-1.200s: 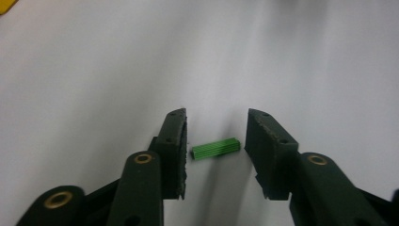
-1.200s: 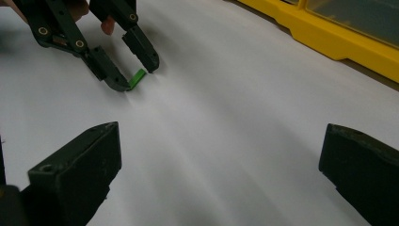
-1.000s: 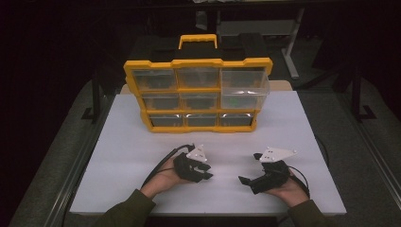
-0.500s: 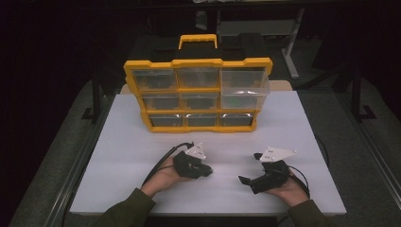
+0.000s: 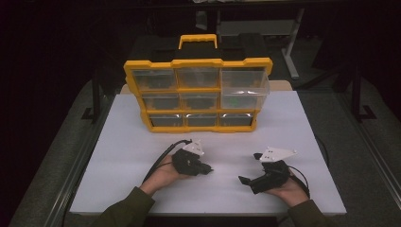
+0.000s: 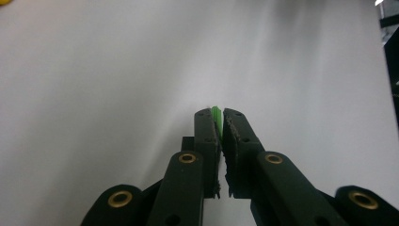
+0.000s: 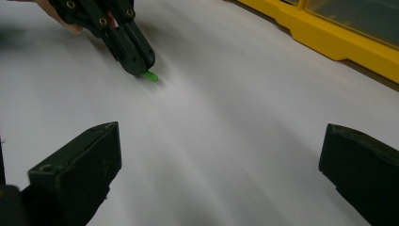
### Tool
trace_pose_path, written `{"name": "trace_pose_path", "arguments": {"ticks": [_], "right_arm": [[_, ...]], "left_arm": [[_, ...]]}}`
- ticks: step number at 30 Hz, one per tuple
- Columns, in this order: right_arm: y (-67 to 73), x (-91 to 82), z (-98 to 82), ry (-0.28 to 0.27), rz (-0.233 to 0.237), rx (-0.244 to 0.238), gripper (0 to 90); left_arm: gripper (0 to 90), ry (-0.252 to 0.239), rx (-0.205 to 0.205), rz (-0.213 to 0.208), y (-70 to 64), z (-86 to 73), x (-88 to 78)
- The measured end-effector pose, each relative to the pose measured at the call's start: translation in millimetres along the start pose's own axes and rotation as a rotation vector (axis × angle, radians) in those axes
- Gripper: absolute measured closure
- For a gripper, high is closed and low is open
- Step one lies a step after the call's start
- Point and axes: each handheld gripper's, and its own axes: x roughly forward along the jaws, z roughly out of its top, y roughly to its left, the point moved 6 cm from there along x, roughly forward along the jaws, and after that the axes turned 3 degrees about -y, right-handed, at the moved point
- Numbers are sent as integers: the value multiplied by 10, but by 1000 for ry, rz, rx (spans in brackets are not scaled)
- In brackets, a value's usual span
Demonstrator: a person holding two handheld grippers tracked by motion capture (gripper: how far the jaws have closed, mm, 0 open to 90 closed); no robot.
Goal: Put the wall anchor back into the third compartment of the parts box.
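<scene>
workshop or lab: yellow parts organizer (image 5: 198, 94), white worktable (image 5: 302, 127), dark surroundings.

dim, dark surroundings around a softly lit white table (image 5: 302, 132), faint glare, mild blur

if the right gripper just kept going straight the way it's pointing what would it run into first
Probably the left gripper, shut on a small green piece. The right gripper points leftward across the bare white tabletop, its jaws open. Its aim may pass slightly in front of the left gripper; depth is unclear.
</scene>
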Motion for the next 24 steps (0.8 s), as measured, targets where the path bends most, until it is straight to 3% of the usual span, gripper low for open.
{"name": "trace_pose_path", "arguments": {"ticks": [4, 7, 9, 16, 24], "right_arm": [[3, 0, 2, -1, 1, 3, 0], [0, 0, 3, -3, 1, 4, 0], [-1, 1, 2, -3, 0, 4, 0], [3, 1, 5, -4, 0, 6, 0], [3, 4, -1, 1, 1, 1, 0]], "left_arm": [[850, -25, -16, -8, -3, 64, -95], [851, -13, 6, -8, 25, 112, -184], [851, -32, -6, -10, 36, 166, -230], [851, -71, -21, -37, 50, 420, -455], [851, -93, -10, -52, 85, 714, -740]]}}
